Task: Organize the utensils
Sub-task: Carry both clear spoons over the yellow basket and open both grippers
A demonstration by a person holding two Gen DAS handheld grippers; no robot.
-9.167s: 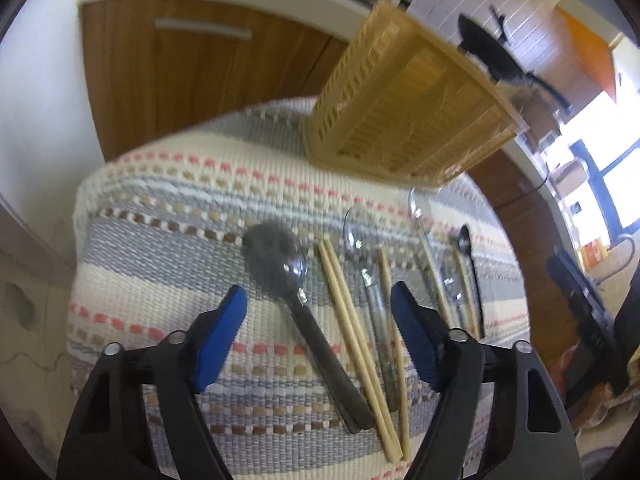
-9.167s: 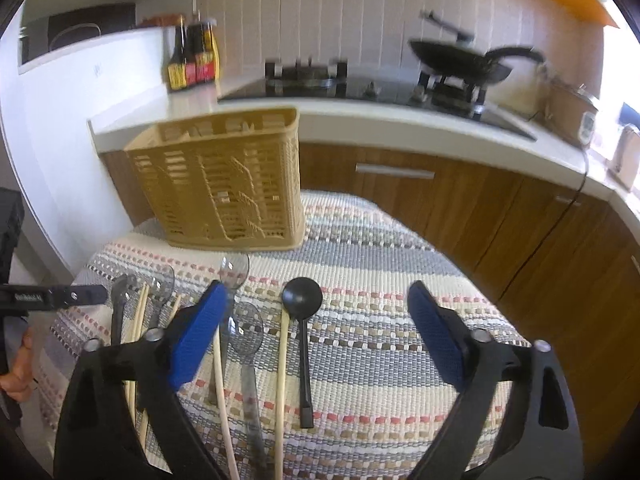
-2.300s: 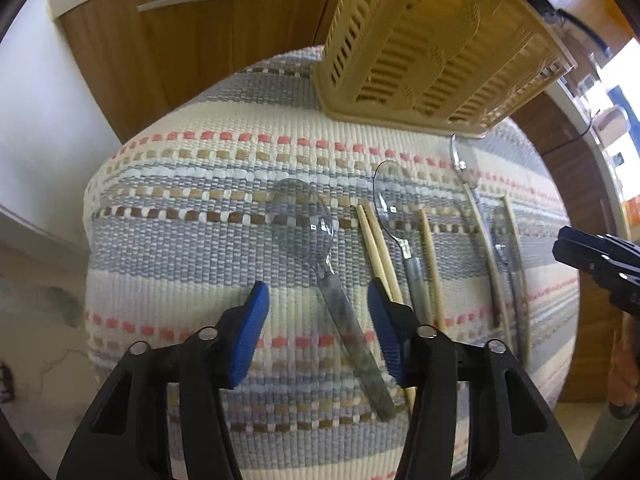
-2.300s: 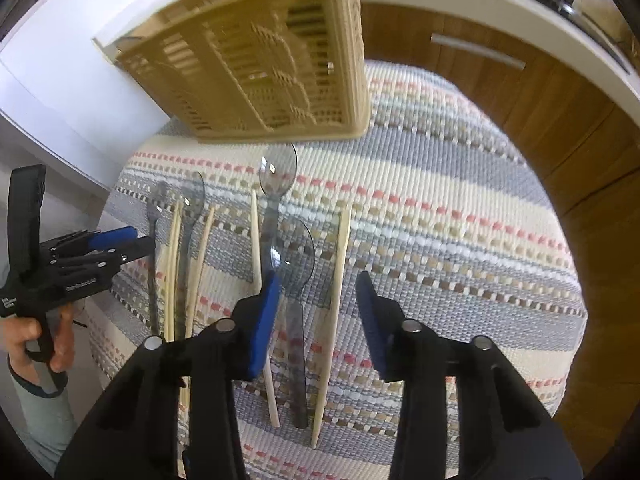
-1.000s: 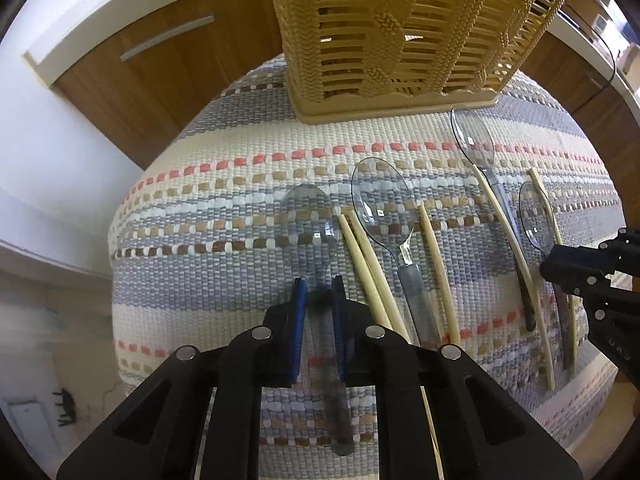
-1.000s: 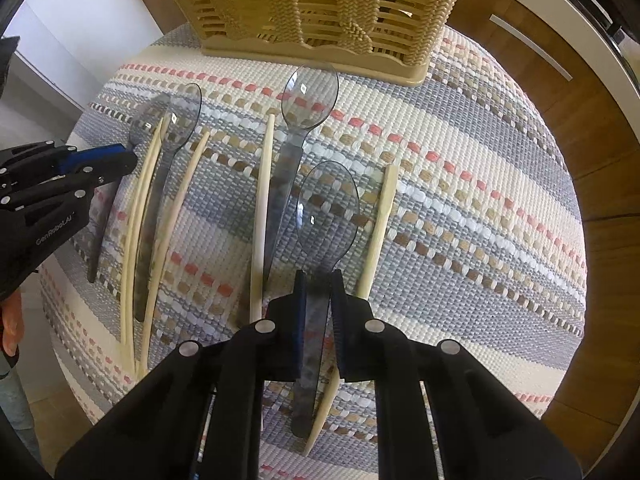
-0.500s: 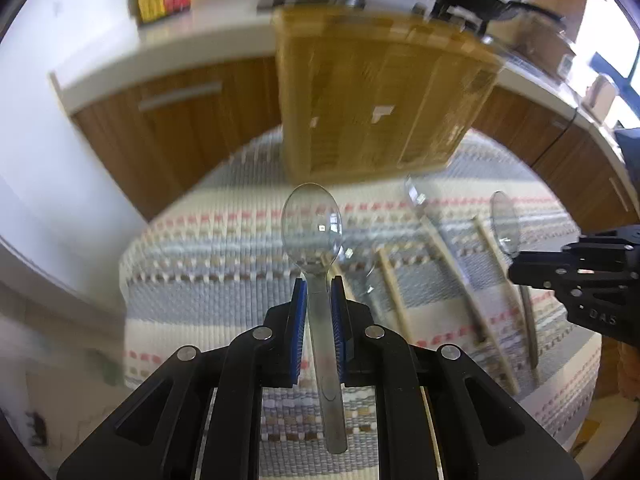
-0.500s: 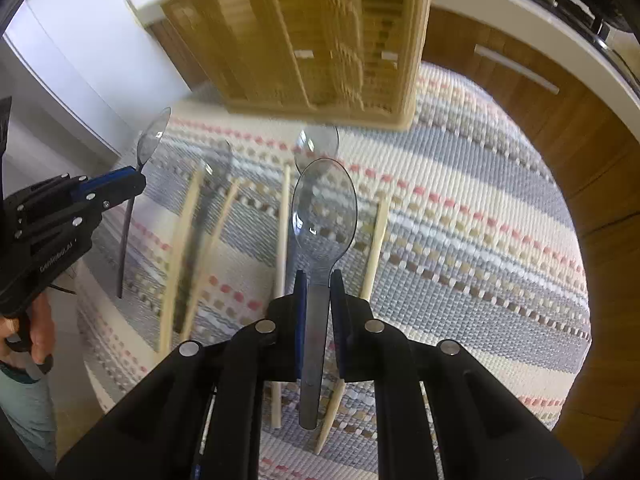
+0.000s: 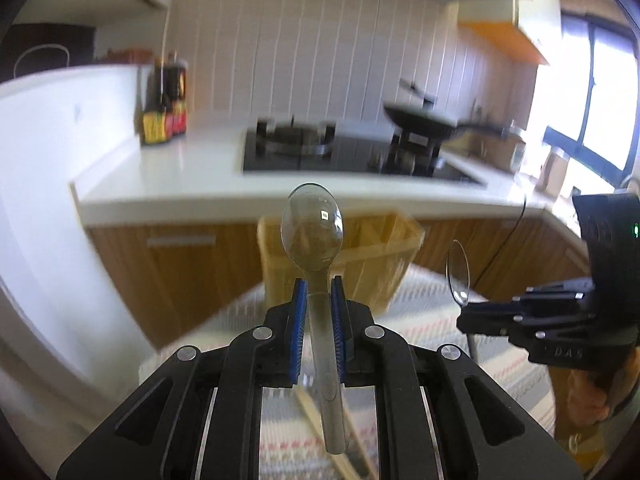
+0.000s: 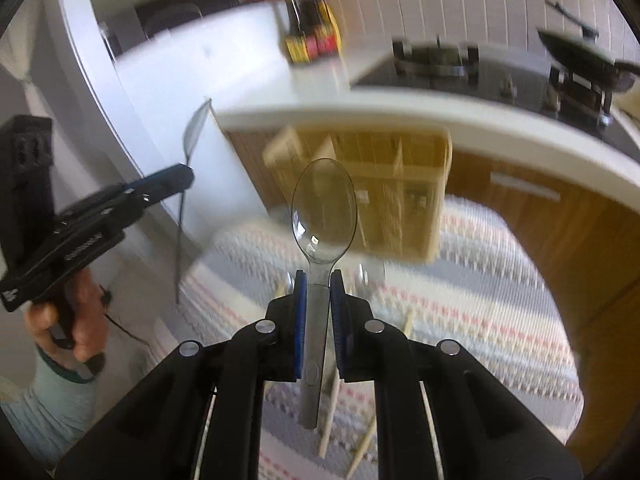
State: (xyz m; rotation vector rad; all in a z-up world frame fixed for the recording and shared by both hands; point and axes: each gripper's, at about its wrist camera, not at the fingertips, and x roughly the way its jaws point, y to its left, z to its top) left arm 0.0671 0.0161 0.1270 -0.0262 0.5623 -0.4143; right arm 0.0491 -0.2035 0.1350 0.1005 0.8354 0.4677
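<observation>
My left gripper (image 9: 319, 286) is shut on the handle of a clear plastic spoon (image 9: 313, 233), held upright in the air with the bowl up. My right gripper (image 10: 318, 278) is shut on a second clear plastic spoon (image 10: 323, 216), also upright. Each gripper shows in the other's view: the right one (image 9: 464, 312) at the right, the left one (image 10: 180, 178) at the left. The tan slotted utensil basket (image 9: 376, 256) stands on the striped mat behind both spoons; it also shows in the right wrist view (image 10: 400, 184). Wooden chopsticks (image 10: 332, 404) lie on the mat below.
The striped woven mat (image 10: 460, 320) covers a small table in front of a white kitchen counter (image 9: 192, 176) with wood cabinets. A gas stove (image 9: 296, 148), a black pan (image 9: 420, 124) and sauce bottles (image 9: 164, 116) stand on the counter. The person's left hand (image 10: 64, 320) is at the left.
Both grippers have closed on clear spoons and lifted them off the mat, tilting up from looking down at the table to looking level at the basket and counter.
</observation>
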